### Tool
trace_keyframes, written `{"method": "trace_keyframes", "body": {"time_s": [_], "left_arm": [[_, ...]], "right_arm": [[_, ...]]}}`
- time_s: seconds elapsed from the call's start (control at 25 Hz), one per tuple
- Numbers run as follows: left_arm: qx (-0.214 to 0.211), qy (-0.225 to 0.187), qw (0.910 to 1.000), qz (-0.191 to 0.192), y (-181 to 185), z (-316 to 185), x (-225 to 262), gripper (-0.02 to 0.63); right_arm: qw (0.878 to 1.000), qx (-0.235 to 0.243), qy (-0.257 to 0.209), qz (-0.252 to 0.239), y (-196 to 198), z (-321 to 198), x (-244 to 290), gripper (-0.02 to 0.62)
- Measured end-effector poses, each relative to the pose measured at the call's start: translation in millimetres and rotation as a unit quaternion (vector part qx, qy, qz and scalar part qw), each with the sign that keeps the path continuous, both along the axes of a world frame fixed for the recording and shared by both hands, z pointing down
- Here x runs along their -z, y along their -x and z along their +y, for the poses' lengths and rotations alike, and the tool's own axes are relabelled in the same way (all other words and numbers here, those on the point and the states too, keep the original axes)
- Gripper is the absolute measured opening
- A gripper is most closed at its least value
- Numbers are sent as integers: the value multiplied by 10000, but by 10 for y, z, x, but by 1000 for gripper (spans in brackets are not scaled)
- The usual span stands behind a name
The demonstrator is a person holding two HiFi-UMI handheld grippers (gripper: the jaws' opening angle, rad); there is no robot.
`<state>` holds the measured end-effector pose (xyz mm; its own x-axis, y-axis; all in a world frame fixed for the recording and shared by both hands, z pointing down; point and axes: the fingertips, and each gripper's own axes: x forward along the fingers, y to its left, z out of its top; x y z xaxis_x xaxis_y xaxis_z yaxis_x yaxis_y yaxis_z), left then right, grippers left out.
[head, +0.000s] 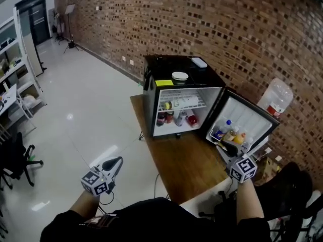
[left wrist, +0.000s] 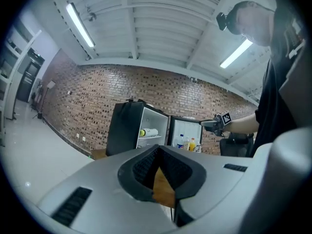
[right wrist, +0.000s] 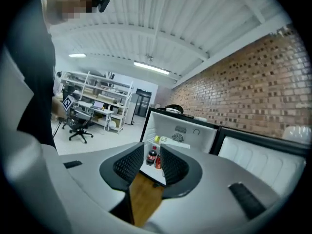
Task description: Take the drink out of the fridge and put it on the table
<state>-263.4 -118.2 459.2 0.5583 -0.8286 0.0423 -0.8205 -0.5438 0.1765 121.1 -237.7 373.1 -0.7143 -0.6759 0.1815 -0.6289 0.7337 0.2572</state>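
Right gripper view: drink (right wrist: pixel 151 155) beyond claw (right wrist: pixel 152 146)

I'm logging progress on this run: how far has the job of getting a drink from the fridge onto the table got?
Early stage. Done: the fridge door stands open, showing the drinks inside. In hand: nothing. The right gripper has its jaws apart and empty and is aimed at the shelves. The left gripper is shut and empty, held well back. Left: grip a drink, lift it out and set it on the wooden table.

Long brick wall (head: pixel 202 19), glossy pale floor (head: pixel 86 115), white shelving (head: pixel 12 59), black office chair (head: pixel 15 158), strip lights (left wrist: pixel 80 24) on ribbed ceiling (left wrist: pixel 161 13)
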Motion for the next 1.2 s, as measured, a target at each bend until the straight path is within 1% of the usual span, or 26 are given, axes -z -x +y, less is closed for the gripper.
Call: {"method": "trace_keyframes", "body": {"time_s": [0.12,0.16,0.24,0.32,0.4,0.48,0.56,0.64,0.76,0.84,0.92,1.0,1.08,1.12,1.2], "left_arm": [[31,-108,9998,-141,-589,-376,70,-6],[12,-147,9998,-141,-808,-488,107,-6],[3,-188,9998,-23,-1190,-728,194,-6],[7,-204,9998,0,-1483,-954,256,-6],[-102,-188,9996,-172,-1709,-1117,263,-6],[-293,-108,9988,-371,-1843,-1211,215,-6],[-477,-19,9977,-472,-1876,-1288,118,-6],[-646,76,9968,-474,-1846,-1353,0,-6],[-898,193,9946,-481,-1709,-1397,-159,-6],[-1002,214,9931,-574,-1577,-1425,-253,-6],[-996,335,9928,-567,-1429,-1445,-382,-6],[-963,547,9927,-481,-1276,-1448,-519,-6],[-895,728,9925,-404,-1120,-1445,-611,-6],[-856,780,9925,-397,-1046,-1448,-645,-6],[-784,848,9923,-440,-915,-1448,-711,-6]], "right_arm": [[9986,247,-348,328,-256,-518,143,177],[9977,321,-427,422,-336,-671,172,196],[9954,508,-531,614,-411,-973,199,219],[9915,749,-622,857,-340,-1255,179,257],[9867,965,-765,1058,-169,-1507,125,276],[9826,1095,-808,1261,52,-1673,2,293],[9765,1166,-861,1595,291,-1810,-170,304],[9678,1162,-958,2016,537,-1974,-347,318],[9544,1057,-1081,2572,921,-2264,-602,336],[9418,1017,-1222,2961,1191,-2477,-733,357],[9260,1037,-1397,3349,1445,-2682,-878,371],[9116,1064,-1495,3679,1660,-2888,-1038,393],[9057,1035,-1418,3858,1816,-3088,-1185,394],[9043,1024,-1347,3919,1871,-3178,-1241,411],[8998,1090,-1221,4045,1947,-3302,-1335,414]]}}
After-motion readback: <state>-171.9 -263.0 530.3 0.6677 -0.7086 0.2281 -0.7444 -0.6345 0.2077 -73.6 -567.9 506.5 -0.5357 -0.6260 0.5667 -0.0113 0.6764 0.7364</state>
